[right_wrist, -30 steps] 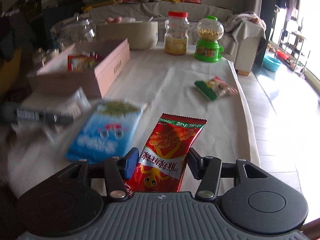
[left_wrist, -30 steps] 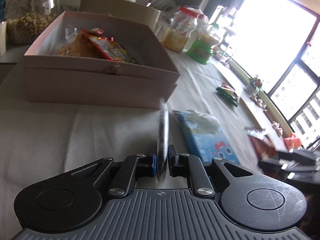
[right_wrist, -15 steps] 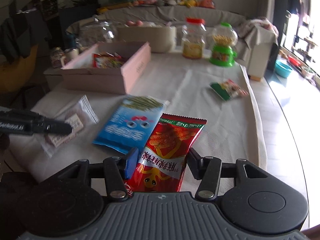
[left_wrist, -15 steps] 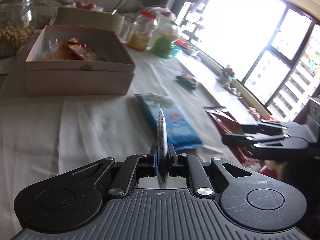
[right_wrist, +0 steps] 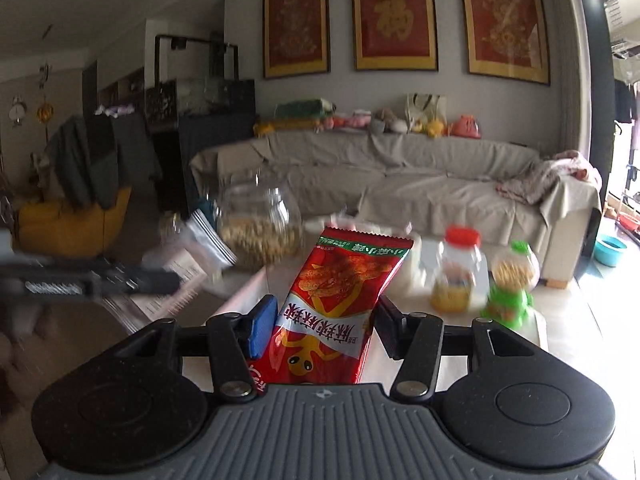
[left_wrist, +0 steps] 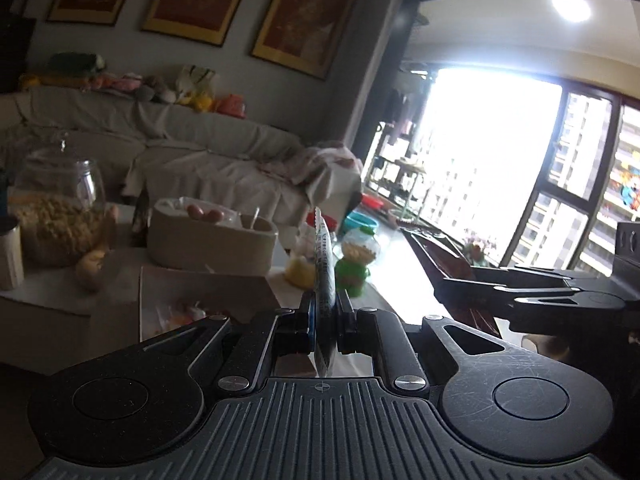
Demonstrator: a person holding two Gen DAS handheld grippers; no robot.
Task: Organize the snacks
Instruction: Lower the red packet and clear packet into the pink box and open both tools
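A: Which way does the red snack packet (right_wrist: 340,304) point?

B: In the right wrist view its long axis runs from 6 o'clock up toward 12, leaning slightly to 1 o'clock. The crimped top edge is farthest from the camera, and the printed face is turned toward the lens.

A: Where does it sit in the right gripper (right_wrist: 324,320)?

B: Between the two fingers, lower half pinched. The blue-padded finger (right_wrist: 262,330) presses its side at 9 o'clock, the dark one presses at 3 o'clock, and the fingers are narrowed onto the packet. The upper half stands free above them.

A: And the left gripper (left_wrist: 324,316)?

B: Its fingers are almost together, clamped on a thin clear bag (left_wrist: 323,264) seen edge-on. That edge runs straight toward 12 o'clock, past the fingertips. In the right wrist view the same bag (right_wrist: 188,256) shows blurred at 9 o'clock, hanging from the left gripper (right_wrist: 160,280).

A: How are the two tools posed?

B: Both are held level above the table (right_wrist: 560,336), looking across the room at the sofa (right_wrist: 420,176). From the left wrist view the right gripper (left_wrist: 444,284) reaches in from 3 o'clock, with the red packet (left_wrist: 436,252) sticking out toward 10 o'clock.

A: What lies ahead?

B: The pink box (left_wrist: 204,292) is at 9 o'clock of the left fingers. The glass jar (right_wrist: 260,228), plastic jar (right_wrist: 458,272) and green dispenser (right_wrist: 510,292) stand beyond.
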